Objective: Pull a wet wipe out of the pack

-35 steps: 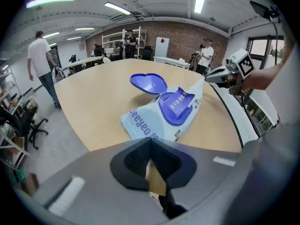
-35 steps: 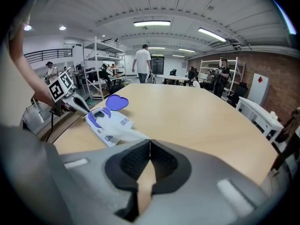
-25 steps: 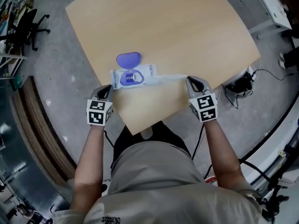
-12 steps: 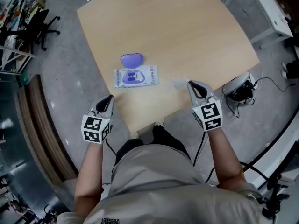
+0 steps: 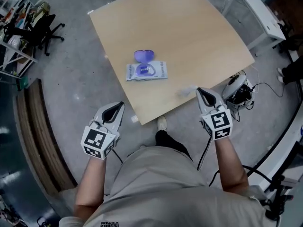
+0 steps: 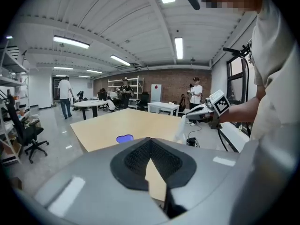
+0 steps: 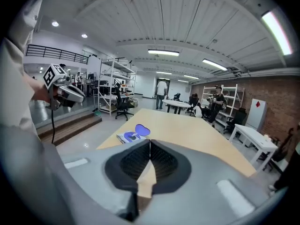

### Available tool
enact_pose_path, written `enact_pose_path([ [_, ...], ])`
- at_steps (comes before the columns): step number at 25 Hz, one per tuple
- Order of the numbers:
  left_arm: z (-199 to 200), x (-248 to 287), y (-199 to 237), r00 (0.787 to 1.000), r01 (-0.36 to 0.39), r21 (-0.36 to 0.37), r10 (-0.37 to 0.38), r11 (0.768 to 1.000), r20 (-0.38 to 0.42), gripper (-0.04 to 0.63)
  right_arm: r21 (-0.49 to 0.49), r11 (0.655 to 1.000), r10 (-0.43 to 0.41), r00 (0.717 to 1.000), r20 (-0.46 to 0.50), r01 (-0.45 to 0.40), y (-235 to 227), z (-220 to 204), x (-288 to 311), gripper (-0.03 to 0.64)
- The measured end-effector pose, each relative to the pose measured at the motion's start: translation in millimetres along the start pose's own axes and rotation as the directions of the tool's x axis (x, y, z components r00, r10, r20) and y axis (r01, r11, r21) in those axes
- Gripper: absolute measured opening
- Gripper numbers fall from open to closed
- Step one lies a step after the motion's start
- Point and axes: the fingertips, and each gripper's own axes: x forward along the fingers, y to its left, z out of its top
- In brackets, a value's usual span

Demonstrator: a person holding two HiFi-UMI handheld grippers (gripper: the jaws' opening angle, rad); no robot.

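The wet wipe pack (image 5: 147,72) lies flat near the front of the wooden table (image 5: 189,32), its purple lid (image 5: 144,56) flipped open behind it. The pack (image 7: 130,136) and lid (image 7: 142,131) also show in the right gripper view. My right gripper (image 5: 200,91) is shut on a white wet wipe (image 5: 186,90) over the table's front right edge, apart from the pack. In the left gripper view the wipe (image 6: 181,128) hangs from the right gripper (image 6: 188,118). My left gripper (image 5: 120,106) is shut and empty, off the table over the floor, left of the front corner.
An office chair (image 5: 45,32) stands at the far left, a white bench (image 5: 258,13) at the far right. Cables and a power unit (image 5: 236,91) lie on the floor by the table's right corner. Wooden steps (image 5: 33,126) run along the left. People (image 6: 64,95) stand far off.
Both grippers have drawn back from the pack toward the person. The left one has left the table edge. The wipe has come free of the pack in the right gripper.
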Motion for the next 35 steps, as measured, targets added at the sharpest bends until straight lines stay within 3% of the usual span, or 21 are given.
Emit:
enact_pose_path([
  [6,-9,-89,-41,0.995,0.073,0.007,-0.074,0.997,0.073,0.006,0.011,1.0,-0.014,0.999,0.046,0.014,84,22,-64,0.003],
  [16,-28,-175,-101,0.987,0.136,0.038,-0.139,0.99,0.084,0.006,-0.013,0.997,0.073,0.994,0.086,-0.072,206,34,-153,0.003],
  [24,-25,-201,-161,0.987,0.121,0.057,-0.126,0.991,0.101,0.006,-0.056,0.988,0.146,0.982,0.117,-0.141,229,30,-215,0.003],
  [31,-13,-206,-249,0.99,0.071,0.047,-0.076,0.996,0.122,0.006,-0.069,0.974,0.225,0.965,0.135,-0.218,219,-3,-283,0.003],
  [35,-13,-224,-301,0.992,0.025,0.001,-0.025,1.0,0.125,0.006,-0.082,0.955,0.293,0.944,0.151,-0.284,221,-27,-324,0.003],
])
